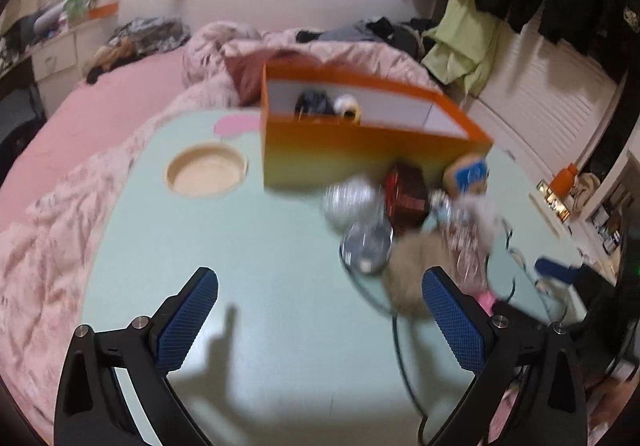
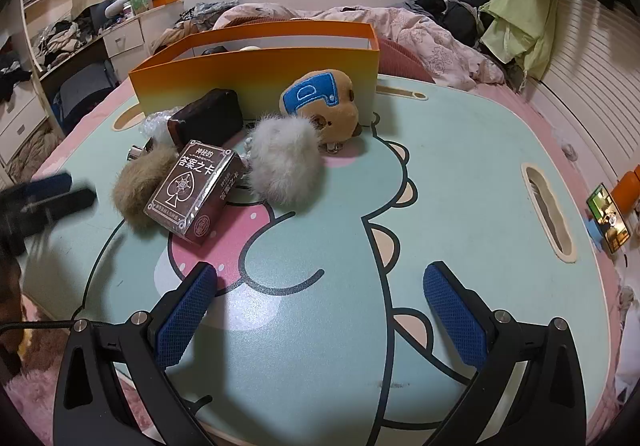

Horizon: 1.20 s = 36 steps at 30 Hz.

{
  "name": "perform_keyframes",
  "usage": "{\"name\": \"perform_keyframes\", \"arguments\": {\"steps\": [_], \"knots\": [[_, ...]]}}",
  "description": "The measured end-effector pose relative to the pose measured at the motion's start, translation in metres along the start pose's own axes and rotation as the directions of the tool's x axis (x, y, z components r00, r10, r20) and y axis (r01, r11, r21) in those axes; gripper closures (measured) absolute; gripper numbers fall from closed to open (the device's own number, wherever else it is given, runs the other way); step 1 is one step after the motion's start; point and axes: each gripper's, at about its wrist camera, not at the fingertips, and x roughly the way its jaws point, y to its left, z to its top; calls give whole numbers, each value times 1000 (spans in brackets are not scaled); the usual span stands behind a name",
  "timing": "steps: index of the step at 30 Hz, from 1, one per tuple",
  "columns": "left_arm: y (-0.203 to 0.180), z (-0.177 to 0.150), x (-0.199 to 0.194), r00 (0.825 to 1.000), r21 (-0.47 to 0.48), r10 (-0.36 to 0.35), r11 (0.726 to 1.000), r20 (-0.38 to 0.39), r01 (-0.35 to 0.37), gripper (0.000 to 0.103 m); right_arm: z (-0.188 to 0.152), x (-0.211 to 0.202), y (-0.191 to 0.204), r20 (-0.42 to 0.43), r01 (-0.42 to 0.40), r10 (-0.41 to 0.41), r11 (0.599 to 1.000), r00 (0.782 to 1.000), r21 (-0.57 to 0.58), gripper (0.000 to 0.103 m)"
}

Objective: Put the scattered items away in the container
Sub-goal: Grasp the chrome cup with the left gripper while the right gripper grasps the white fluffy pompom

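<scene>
Tidying looks barely begun: the orange container (image 2: 256,74) at the far edge of the lap table (image 2: 460,174) holds at least two small things, a dark one (image 1: 314,102) and a pale one (image 1: 347,106), too blurred to name. Left outside, bunched against its near wall: one card box (image 2: 196,192), one dark case (image 2: 208,120), one brown pompom (image 2: 136,186), one white pompom (image 2: 286,162), one plush head (image 2: 324,104) and some silvery bits (image 1: 352,198), uncounted. Left gripper (image 1: 320,318) and right gripper (image 2: 320,310) both stand wide with nothing between the jaws.
</scene>
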Motion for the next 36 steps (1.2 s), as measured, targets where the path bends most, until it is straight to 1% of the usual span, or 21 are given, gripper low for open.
{"name": "perform_keyframes", "arguments": {"steps": [1, 2, 3, 4, 7, 9, 10, 11, 12, 13, 14, 16, 21, 24, 27, 29, 30, 31, 32, 34, 36], "knots": [[-1, 5, 2, 1000, 10, 7, 1000, 0, -7, 10, 0, 0, 0, 0, 0, 0, 1000, 1000, 0, 0], [-2, 11, 6, 1000, 19, 24, 1000, -11, -24, 20, 0, 0, 0, 0, 0, 0, 1000, 1000, 0, 0], [-3, 15, 10, 999, 22, 29, 999, -23, -29, 27, 0, 0, 0, 0, 0, 0, 1000, 1000, 0, 0], [-4, 19, 16, 999, 22, 22, 1000, -39, -21, 29, 0, 0, 0, 0, -1, 1, 1000, 1000, 0, 0], [-8, 24, 27, 996, 6, -41, 999, -73, 42, 35, 0, 0, 0, 1, -1, 1, 1000, 1000, 0, 0], [-16, 24, 33, 995, 21, -55, 998, -78, 57, 41, -1, 0, 1, 1, -1, 1, 1000, 1000, 0, 0], [-20, 24, 35, 996, 31, -48, 998, -79, 50, 43, -1, 0, 1, 1, -1, 1, 1000, 1000, 0, 0], [-22, 24, 40, 996, 41, -29, 999, -88, 32, 53, -1, 0, 1, 1, -1, 1, 1000, 1000, 0, 0], [-23, 23, 47, 994, 49, 0, 999, -110, 6, 70, -1, 0, 1, 1, -1, 1, 1000, 1000, 0, 0], [-22, 21, 53, 992, 46, 11, 999, -129, -6, 74, -1, 0, 1, 1, -1, 1, 1000, 1000, 0, 0], [-20, 20, 55, 991, 38, 10, 999, -134, -5, 74, -1, 0, 1, 1, -1, 1, 1000, 1000, 0, 0], [-18, 15, 54, 994, 41, 12, 999, -108, -8, 74, -1, 0, 1, 1, 0, 0, 1000, 1000, -1, 0], [-20, -1, 44, 997, 103, 57, 993, -54, -51, 75, -1, 0, 1, 2, 0, 0, 1000, 1000, 1, 0], [-18, -5, 35, 998, 99, 43, 994, -40, -38, 75, 0, -1, -2, 6, -12, 11, 1000, 1000, 17, 0], [-13, -5, 26, 999, 75, 20, 997, -29, -18, 75, 6, -4, -11, 18, -62, 61, 995, 998, 78, 0], [-11, -7, 20, 1000, 62, 9, 998, -17, -8, 75, 15, -8, -17, 57, -88, 82, 988, 995, 124, 1], [-10, -8, 17, 1000, 58, 5, 998, -12, -4, 75, 20, -9, -18, 74, -92, 83, 986, 994, 138, 4], [-10, -8, 16, 1000, 56, 2, 998, -10, -1, 75, 27, -9, -19, 85, -98, 86, 984, 993, 148, 10], [-10, -9, 14, 1000, 55, -4, 998, -7, 4, 75, 35, -7, -19, 87, -109, 96, 982, 992, 156, 13], [-10, -10, 9, 1000, 52, -14, 999, 0, 14, 75, 47, -1, -18, 83, -134, 121, 976, 989, 172, 25], [-10, -10, 5, 1000, 52, -19, 998, 6, 18, 75, 56, 5, -18, 79, -143, 130, 972, 988, 187, 33]]}}
